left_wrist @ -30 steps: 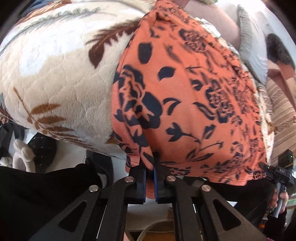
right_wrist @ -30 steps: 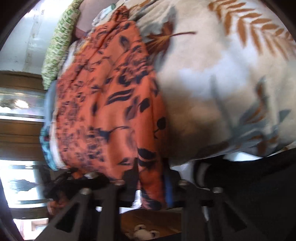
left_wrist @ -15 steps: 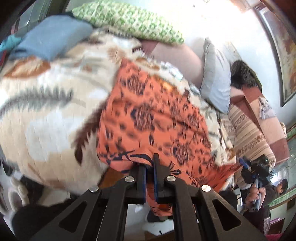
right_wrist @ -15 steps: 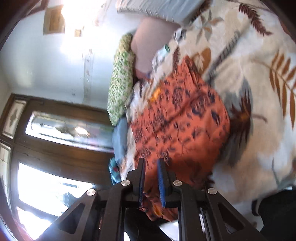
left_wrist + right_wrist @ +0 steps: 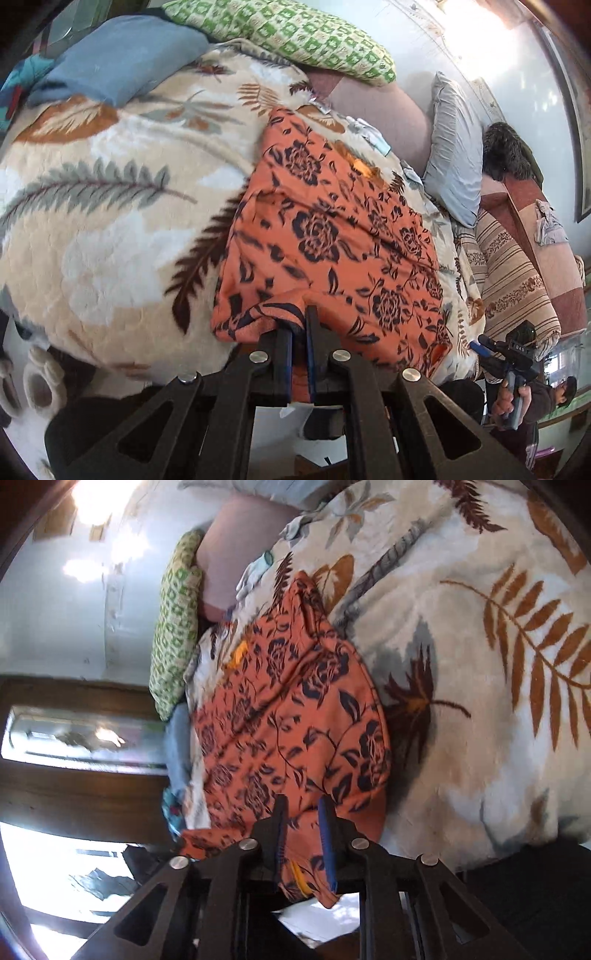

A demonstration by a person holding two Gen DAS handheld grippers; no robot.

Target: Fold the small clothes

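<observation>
Orange floral garment [image 5: 332, 236] lies spread on leaf-print blanket [image 5: 110, 229] of bed, near edge lifted. Left hand-held gripper [image 5: 299, 332], at 6 o'clock, clamped tight on hem. Right hand-held gripper [image 5: 303, 812] jaws have just been opening; cloth btwn them, pads apart, not pressing.
</observation>
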